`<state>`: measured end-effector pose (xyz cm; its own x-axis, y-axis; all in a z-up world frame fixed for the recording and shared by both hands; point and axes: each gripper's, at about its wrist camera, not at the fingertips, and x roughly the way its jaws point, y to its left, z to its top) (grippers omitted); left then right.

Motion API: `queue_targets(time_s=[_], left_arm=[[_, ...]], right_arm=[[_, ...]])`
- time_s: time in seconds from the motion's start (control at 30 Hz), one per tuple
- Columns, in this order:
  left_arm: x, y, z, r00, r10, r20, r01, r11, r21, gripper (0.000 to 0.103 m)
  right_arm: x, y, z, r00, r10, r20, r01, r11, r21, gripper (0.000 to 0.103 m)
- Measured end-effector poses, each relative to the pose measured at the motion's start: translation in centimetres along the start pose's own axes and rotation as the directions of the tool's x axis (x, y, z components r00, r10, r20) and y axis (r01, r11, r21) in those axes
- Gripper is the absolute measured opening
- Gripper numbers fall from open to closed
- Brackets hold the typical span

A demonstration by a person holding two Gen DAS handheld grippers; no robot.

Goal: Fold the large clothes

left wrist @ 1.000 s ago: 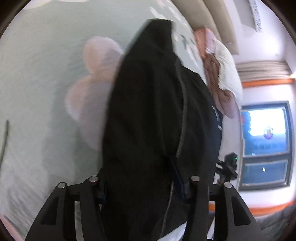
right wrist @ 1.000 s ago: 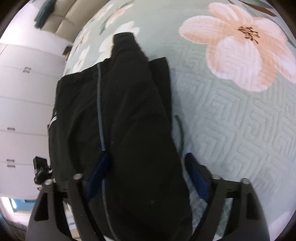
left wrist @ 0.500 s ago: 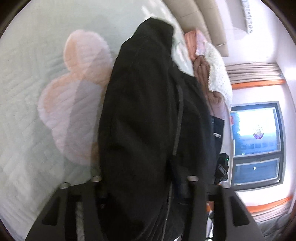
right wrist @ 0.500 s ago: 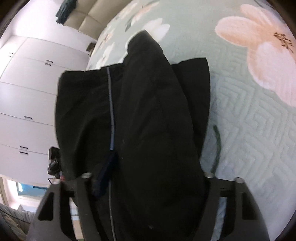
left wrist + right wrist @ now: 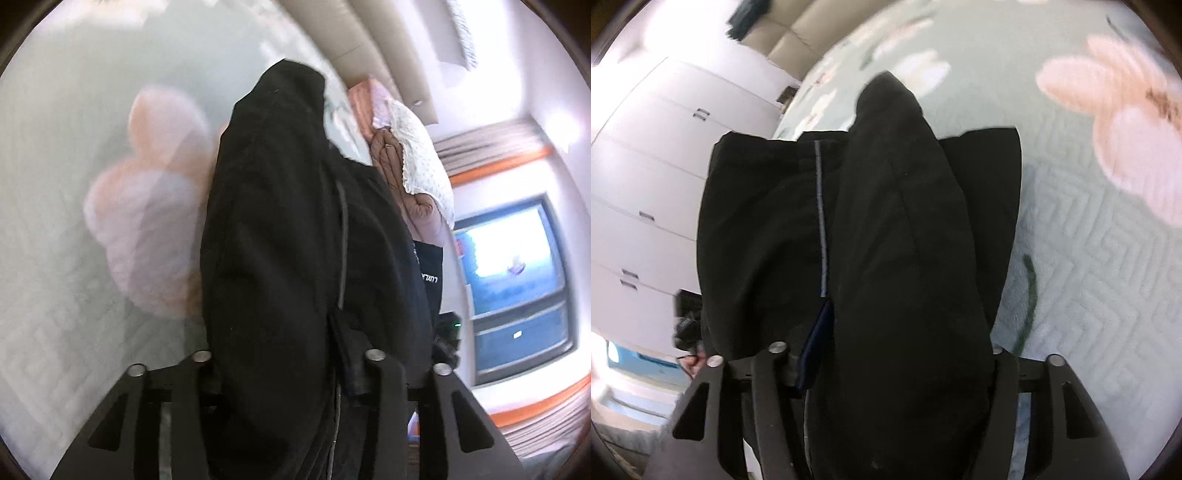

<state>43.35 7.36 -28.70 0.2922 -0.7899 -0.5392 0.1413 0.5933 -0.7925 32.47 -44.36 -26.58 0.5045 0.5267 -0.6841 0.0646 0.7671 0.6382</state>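
Observation:
A large black garment [image 5: 288,236] with a thin grey stripe hangs lifted above the pale green bedspread [image 5: 55,155]. My left gripper [image 5: 284,373] is shut on a thick fold of it, the cloth bulging between the fingers. The same black garment [image 5: 886,240] fills the right wrist view, its far part still resting on the bed. My right gripper [image 5: 897,354] is shut on its near edge; the blue pad [image 5: 816,343] of one finger shows beside the fold, the other finger is hidden under cloth.
The bedspread [image 5: 1089,258] has large pink flower prints [image 5: 1126,122]. A pile of pink and white bedding [image 5: 406,158] lies at the bed's far side. White wardrobe doors [image 5: 646,177] stand to the left, a window [image 5: 517,280] to the right, a beige headboard [image 5: 388,48] beyond.
Both grippers have lifted with the garment. The right gripper's jaws have closed in on the fold, covering the right blue pad. The views have tilted up toward the room.

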Motion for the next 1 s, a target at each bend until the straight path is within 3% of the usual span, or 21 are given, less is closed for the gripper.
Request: queue_targets(time_s=[0.13,0.23,0.37,0.53,0.6,0.73,0.83,0.93,1.0], left_arm=[[-3.2,-4.0,-0.9,0.994,-0.058,0.097,0.049,0.994,0.098,0.032],[-6.5,-7.6,-2.5,0.986,-0.098,0.137,0.068,0.976,0.206,0.031],[-12.1,-11.5,-6.5,0.972,-0.151,0.18,0.09,0.947,0.31,0.03],[-19.9,-13.3,-12.5,0.955,-0.2,0.22,0.12,0.935,0.333,0.03],[-20.8,-15.1,-14.6,0.957,-0.198,0.212,0.121,0.937,0.328,0.031],[-22.0,-14.4,-17.9,0.968,-0.166,0.187,0.101,0.944,0.315,0.031],[-21.5,-10.9,-20.7,0.977,-0.121,0.177,0.071,0.961,0.267,0.031],[-19.9,-6.5,-22.7,0.983,-0.047,0.178,0.016,0.985,0.175,0.031],[-18.5,-2.9,-23.9,0.985,0.04,0.166,-0.055,0.995,0.087,0.031]], right_arm=[[-2.5,1.5,-0.7,0.996,0.01,0.089,-0.003,0.997,-0.078,0.043],[-4.7,5.5,-2.4,0.99,0.027,0.136,-0.002,0.984,-0.18,0.04],[-8.3,11.9,-6.6,0.984,-0.009,0.177,0.068,0.942,-0.33,0.04],[-15.1,16.3,-13.1,0.973,0.016,0.231,0.057,0.951,-0.305,0.04],[-17.1,17.0,-15.3,0.975,0.005,0.221,0.061,0.954,-0.294,0.04],[-17.2,18.6,-18.4,0.983,-0.064,0.17,0.11,0.955,-0.276,0.04],[-17.8,15.9,-19.5,0.988,-0.085,0.125,0.112,0.967,-0.228,0.041],[-14.4,12.2,-20.1,0.988,-0.143,0.065,0.152,0.977,-0.149,0.041],[-12.2,9.3,-20.6,0.977,-0.21,0.026,0.212,0.974,-0.078,0.044]])
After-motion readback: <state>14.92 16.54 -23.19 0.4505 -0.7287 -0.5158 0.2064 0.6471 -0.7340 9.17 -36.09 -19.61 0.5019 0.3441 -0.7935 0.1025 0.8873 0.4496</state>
